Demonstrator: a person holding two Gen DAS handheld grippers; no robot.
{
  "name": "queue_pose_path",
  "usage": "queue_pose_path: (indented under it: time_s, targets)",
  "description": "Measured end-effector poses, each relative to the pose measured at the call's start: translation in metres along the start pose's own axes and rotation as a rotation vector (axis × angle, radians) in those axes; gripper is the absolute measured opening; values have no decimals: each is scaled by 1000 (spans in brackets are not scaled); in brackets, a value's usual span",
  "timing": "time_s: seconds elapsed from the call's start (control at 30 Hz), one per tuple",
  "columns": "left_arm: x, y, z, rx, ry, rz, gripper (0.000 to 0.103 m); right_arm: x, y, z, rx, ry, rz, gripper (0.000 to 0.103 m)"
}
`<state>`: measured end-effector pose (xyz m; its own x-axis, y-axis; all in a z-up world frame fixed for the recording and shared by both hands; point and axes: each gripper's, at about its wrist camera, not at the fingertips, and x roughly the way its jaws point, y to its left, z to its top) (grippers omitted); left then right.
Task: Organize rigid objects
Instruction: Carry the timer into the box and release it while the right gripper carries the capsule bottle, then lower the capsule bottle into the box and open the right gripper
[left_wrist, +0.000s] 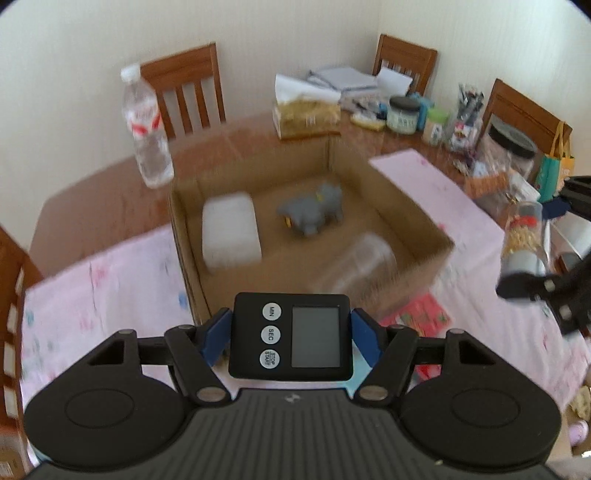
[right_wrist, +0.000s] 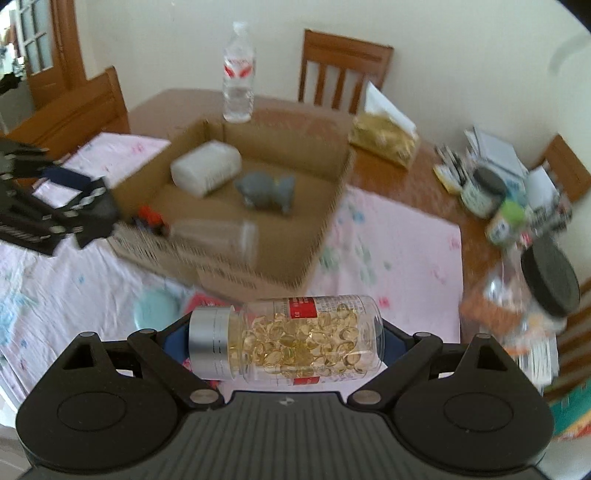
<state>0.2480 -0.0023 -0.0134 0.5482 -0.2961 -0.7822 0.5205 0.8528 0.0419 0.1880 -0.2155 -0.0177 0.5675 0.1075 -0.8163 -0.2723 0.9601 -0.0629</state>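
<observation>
Left wrist view: the left gripper (left_wrist: 290, 338) has its blue pads pinching a black digital timer (left_wrist: 290, 338) by the sides, carried clear of the pink cloth (left_wrist: 92, 280) and just short of the cardboard box (left_wrist: 410, 214). Inside the box I count three things already put away: one white block (left_wrist: 231, 230), one grey toy animal (left_wrist: 312, 210) and one clear jar lying on its side (left_wrist: 364, 264), all blurred. One water bottle (left_wrist: 146, 125) stands behind the box. Off to the right the right gripper (left_wrist: 528, 258) carries a capsule bottle (left_wrist: 522, 236). A red packet (left_wrist: 421, 314) lies on the cloth beside the box, apparently still to be sorted.

Right wrist view: the right gripper (right_wrist: 286, 339) is spread wide yet clamped end to end on the capsule bottle (right_wrist: 291, 341), silver cap to the left, held in front of the box (right_wrist: 258, 273). Same count inside: white block (right_wrist: 205, 166), grey toy (right_wrist: 267, 192), clear jar (right_wrist: 218, 232). A small red-and-dark item (right_wrist: 151, 218) sits near the box's front corner; I cannot tell what it is. The left gripper (right_wrist: 79, 214) shows at the left edge.

My read: roughly halfway, with two items in the air and still to be dropped in.
</observation>
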Motion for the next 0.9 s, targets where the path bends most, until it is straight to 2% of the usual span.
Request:
queue_pose_path:
  time_s: [0.17,0.37,0.43,0.47,0.5,0.57,0.67,0.9]
  targets:
    - [24,7,23,-31,-16,0,69,1,1,18,-24,-29,12,98]
    - [54,15,30,-63,-7,21,69,7,4,33,-32,-41,18,98]
    - [57,15,29,-66,-19,38,77,9,5,37,-32,-43,17,98]
    - [57,15,28,-67,-27,45,85,10,6,40,-31,-43,17,98]
    - [55,16,27,-69,-43,55,88,12,5,42,-31,-43,17,98]
    - [48,18,23,-80,-70,77,89,16,5,47,-30,-42,17,98]
    - [35,22,18,-115,-89,107,97,24,5,58,-33,-38,15,98]
    - [-8,35,-12,-213,-143,202,101,52,5,98,-25,-38,34,98]
